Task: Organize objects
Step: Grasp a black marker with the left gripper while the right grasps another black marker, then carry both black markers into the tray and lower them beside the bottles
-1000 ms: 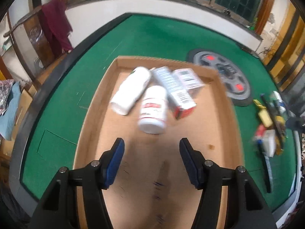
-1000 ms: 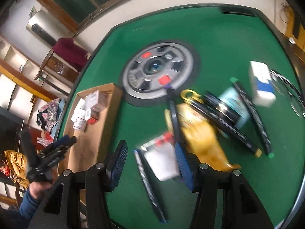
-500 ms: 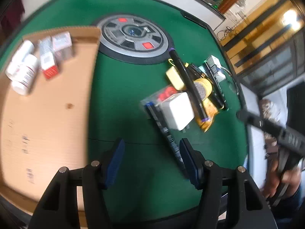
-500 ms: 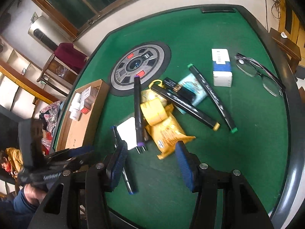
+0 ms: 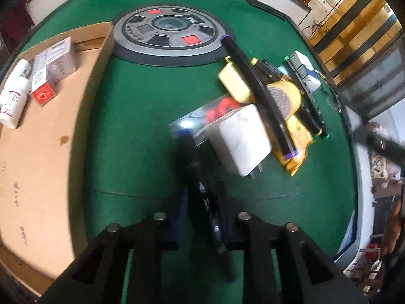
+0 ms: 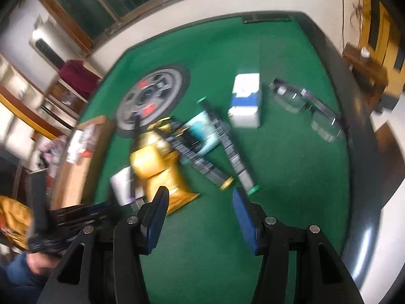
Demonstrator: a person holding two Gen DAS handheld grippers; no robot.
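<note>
A black marker with a blue cap (image 5: 202, 197) lies on the green table, its far end under a clear packet (image 5: 197, 119). My left gripper (image 5: 200, 195) is down over it; its jaws are closing with the marker between them, and the pads look pressed on its barrel. My right gripper (image 6: 200, 195) hangs open above bare felt, nothing between its fingers, just short of a pile: a golden packet (image 6: 159, 167), a green-capped marker (image 6: 227, 147) and a yellow-tipped marker (image 6: 202, 164). The left gripper (image 6: 76, 217) shows blurred at the lower left of the right wrist view.
A cardboard tray (image 5: 38, 164) at left holds white bottles (image 5: 12, 101) and small boxes (image 5: 60, 58). A round grey dial (image 5: 169, 35) sits behind. Beside the marker lie a white charger (image 5: 240, 139) and a purple-capped marker (image 5: 258, 88). A white-blue box (image 6: 245, 101) and glasses (image 6: 308, 109) lie further right.
My left gripper swung from over the cardboard tray to the pile, dropped onto the blue-capped marker and drew its jaws in. The right gripper shifted across the table, still open.
</note>
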